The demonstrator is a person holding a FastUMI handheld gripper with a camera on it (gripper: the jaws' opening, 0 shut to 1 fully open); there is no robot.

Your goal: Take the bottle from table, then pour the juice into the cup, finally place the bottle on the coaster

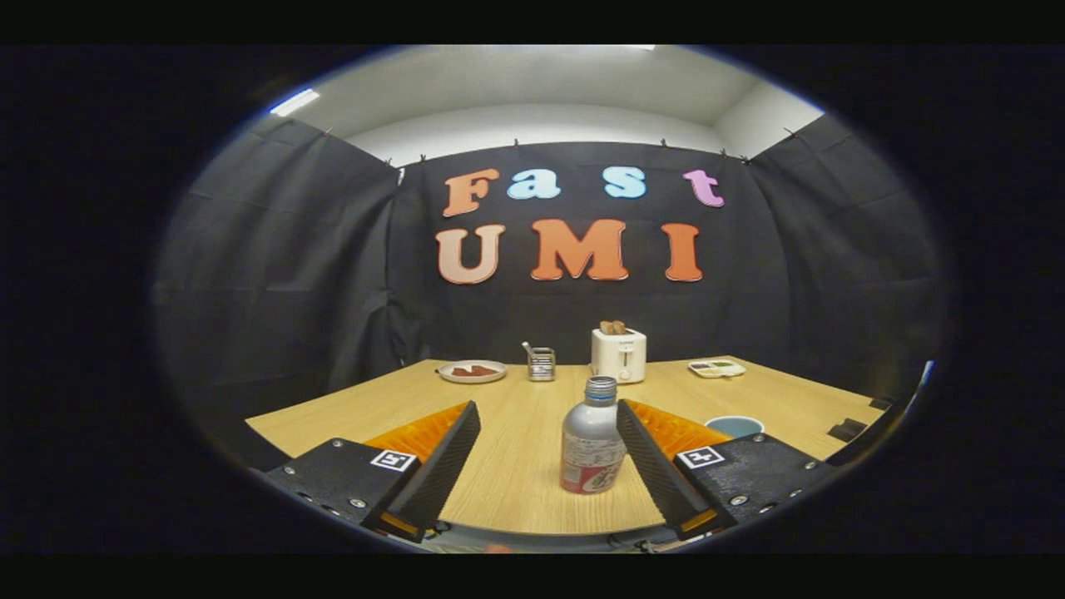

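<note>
silver and capped, the bottle (592,438) stands upright on the light wooden desk (516,466), between the fingers of the gripper (549,414) and much closer to the right finger than to the left. the gripper is spread wide and grasps nothing; its black ribbed fingers (441,466) angle outward, orange panels showing behind them. whether the right finger touches the bottle's side cannot be told, since the two overlap from this angle. a red and white label wraps the bottle's lower half. just beyond the right finger sits the cup (734,425), its rim white and its inside blue-grey, partly hidden by the finger. far across the desk, against the black cloth wall, stand a white toaster (618,355) with bread in its slots, a small metal holder (541,363), a plate (472,371) with something dark red on it, and a shallow tray (716,368).
</note>
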